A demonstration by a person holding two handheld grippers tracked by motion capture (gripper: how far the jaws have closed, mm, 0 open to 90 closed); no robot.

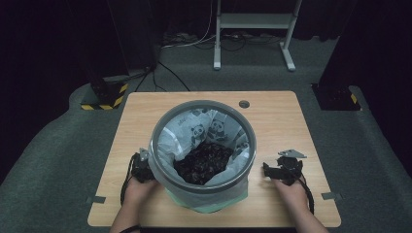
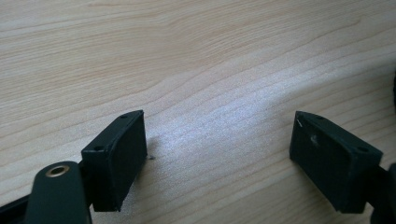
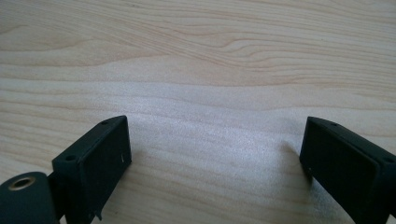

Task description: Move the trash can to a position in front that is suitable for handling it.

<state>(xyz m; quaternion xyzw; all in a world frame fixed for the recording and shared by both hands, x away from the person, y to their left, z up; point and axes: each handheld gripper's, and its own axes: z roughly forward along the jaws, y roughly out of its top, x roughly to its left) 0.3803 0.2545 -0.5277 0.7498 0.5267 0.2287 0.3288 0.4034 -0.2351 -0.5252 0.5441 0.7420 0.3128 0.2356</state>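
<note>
A grey round bin stands in the middle of the wooden table. It is lined with a pale bag printed with pandas, and dark scraps lie at the bottom. My left gripper rests on the table just left of the bin, close to its wall. My right gripper rests on the table a little right of the bin. In the left gripper view, my left gripper is open over bare wood. In the right gripper view, my right gripper is open over bare wood too.
A round cable hole sits near the table's far edge. Beyond the table stand a white desk frame and black stands with yellow-black tape. Tape marks lie at the table's front corners.
</note>
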